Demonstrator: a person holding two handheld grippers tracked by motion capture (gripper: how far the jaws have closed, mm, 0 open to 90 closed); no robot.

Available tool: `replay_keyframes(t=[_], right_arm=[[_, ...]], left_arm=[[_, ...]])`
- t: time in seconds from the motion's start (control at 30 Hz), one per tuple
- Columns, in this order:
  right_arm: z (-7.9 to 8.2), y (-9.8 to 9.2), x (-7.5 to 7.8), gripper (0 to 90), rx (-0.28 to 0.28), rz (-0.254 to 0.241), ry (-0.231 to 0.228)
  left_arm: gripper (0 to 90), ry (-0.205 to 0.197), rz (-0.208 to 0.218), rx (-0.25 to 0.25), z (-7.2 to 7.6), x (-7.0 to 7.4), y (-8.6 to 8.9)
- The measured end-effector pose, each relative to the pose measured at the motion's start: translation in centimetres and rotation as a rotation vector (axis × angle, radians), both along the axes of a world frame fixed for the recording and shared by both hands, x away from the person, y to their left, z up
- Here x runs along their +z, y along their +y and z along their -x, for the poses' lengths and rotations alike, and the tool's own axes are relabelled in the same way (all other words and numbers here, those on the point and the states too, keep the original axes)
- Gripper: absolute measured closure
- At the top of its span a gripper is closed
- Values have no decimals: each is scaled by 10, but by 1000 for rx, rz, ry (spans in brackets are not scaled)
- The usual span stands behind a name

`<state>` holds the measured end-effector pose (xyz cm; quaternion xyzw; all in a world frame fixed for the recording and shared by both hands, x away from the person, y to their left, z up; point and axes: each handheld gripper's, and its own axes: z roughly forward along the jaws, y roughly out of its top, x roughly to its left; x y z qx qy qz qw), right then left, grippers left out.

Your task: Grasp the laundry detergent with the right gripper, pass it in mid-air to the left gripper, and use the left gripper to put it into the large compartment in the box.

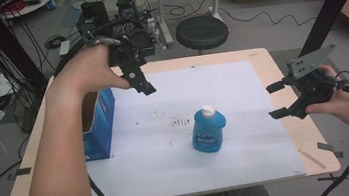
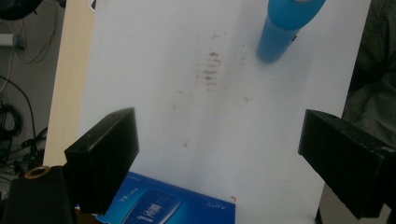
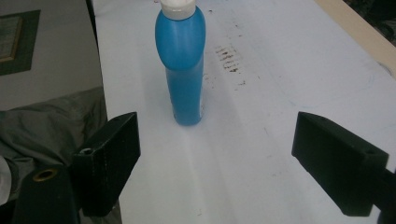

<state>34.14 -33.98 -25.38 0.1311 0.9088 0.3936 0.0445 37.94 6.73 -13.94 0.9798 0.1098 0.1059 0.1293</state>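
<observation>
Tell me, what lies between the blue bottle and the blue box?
Just white sheet with brown smudges, seen in the high view between blue bottle and blue box.

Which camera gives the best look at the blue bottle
The right gripper view: the blue bottle stands nearly whole there, close and side-on, with its white cap cut by the top edge. The high view shows it whole but small, label facing. The left gripper view catches its body, top cropped.

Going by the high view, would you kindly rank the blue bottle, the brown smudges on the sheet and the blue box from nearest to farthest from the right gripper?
From the right gripper, at the table's right edge:
1. Blue bottle, upright mid-sheet, nearest.
2. Brown smudges, just left of the bottle.
3. Blue box, at the sheet's left edge, farthest.
</observation>
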Motion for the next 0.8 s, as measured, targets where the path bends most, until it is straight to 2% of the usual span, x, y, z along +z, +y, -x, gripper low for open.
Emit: replay_keyframes(t=[0.4,0.8], right_arm=[[-6,25,-19,159,43,1,13],[-9,47,-37,159,57,4,25]], left_arm=[[128,4,-2,-2,0,-2,0],[129,3,0,-7,1,-2,1]])
